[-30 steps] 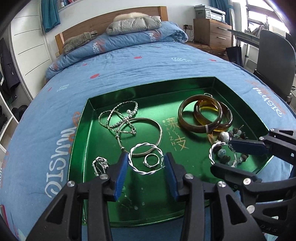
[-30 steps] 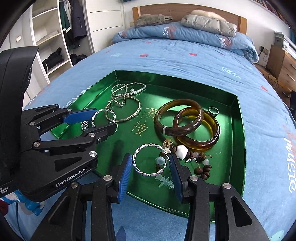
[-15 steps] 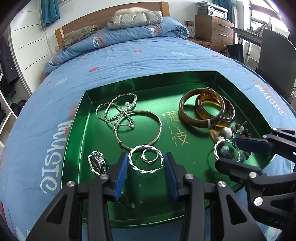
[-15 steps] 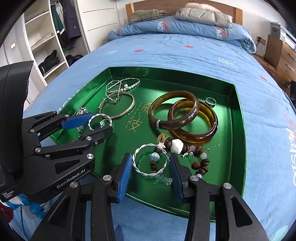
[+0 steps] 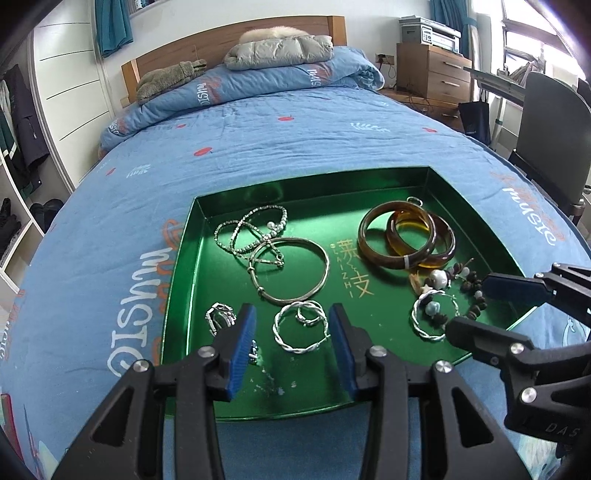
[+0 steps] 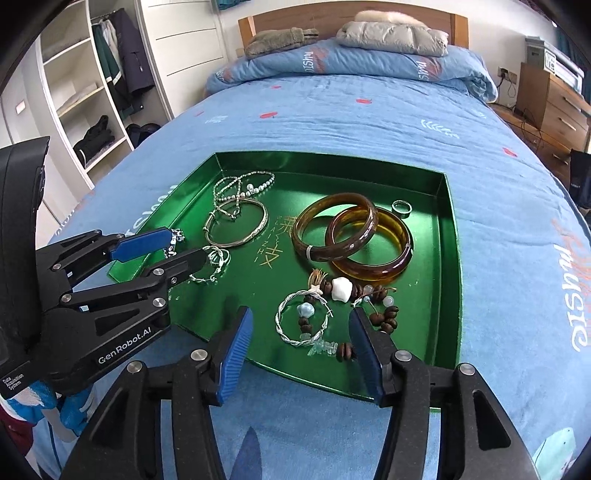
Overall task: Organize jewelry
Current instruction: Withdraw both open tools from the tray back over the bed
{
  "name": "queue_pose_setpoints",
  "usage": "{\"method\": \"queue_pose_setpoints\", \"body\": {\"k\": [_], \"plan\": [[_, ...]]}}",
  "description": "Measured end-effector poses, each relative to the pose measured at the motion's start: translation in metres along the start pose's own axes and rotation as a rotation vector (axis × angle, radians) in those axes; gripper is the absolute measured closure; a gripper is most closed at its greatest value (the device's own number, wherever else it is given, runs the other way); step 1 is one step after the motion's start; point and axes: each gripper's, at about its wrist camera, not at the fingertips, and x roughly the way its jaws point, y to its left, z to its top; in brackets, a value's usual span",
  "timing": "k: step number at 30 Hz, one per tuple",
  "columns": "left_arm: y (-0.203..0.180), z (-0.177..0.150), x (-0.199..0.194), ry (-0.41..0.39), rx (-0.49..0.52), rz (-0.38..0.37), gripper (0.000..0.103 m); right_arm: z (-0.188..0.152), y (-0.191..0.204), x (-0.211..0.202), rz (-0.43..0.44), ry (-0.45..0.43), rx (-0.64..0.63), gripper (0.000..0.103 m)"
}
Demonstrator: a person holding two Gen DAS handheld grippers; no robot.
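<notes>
The right hand-held gripper (image 6: 301, 338) has just spread its jaws wider, pads clear of the twisted silver bangle (image 6: 303, 319) between them at 6 o'clock in the green tray (image 6: 448, 229) on the bed (image 6: 369, 110). The left hand-held gripper (image 5: 291, 341), also spread, frames a second twisted bangle (image 5: 300, 329) untouched.

This is a bedroom in a home: a wide bed (image 5: 295, 147) with a wooden headboard (image 6: 351, 16) fills most of both views, spread with a blue printed quilt and with folded padded bedding (image 5: 280, 50) piled at its head. To one side stands an open wardrobe (image 6: 92, 92) with hanging clothes and folded garments on its shelves. On the other side are a wooden chest of drawers (image 5: 432, 74) with a printer (image 5: 430, 33) on top, a wall socket, a dark chair (image 5: 550, 136) and teal curtains (image 5: 112, 26) by the windows.
</notes>
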Motion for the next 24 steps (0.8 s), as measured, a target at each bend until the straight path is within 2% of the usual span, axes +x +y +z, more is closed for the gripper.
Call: {"method": "queue_pose_setpoints", "body": {"k": [7, 17, 24], "plan": [[0.004, -0.001, -0.044, -0.063, -0.027, 0.015, 0.059, -0.004, 0.005, -0.039, -0.023, -0.065, 0.027, 0.046], [0.010, -0.022, -0.115, -0.161, -0.062, 0.056, 0.058, -0.029, 0.024, -0.104, -0.078, -0.145, 0.018, 0.038], [0.016, -0.041, -0.157, -0.174, -0.101, 0.071, 0.058, -0.056, 0.043, -0.147, -0.109, -0.188, -0.013, 0.031]]}}
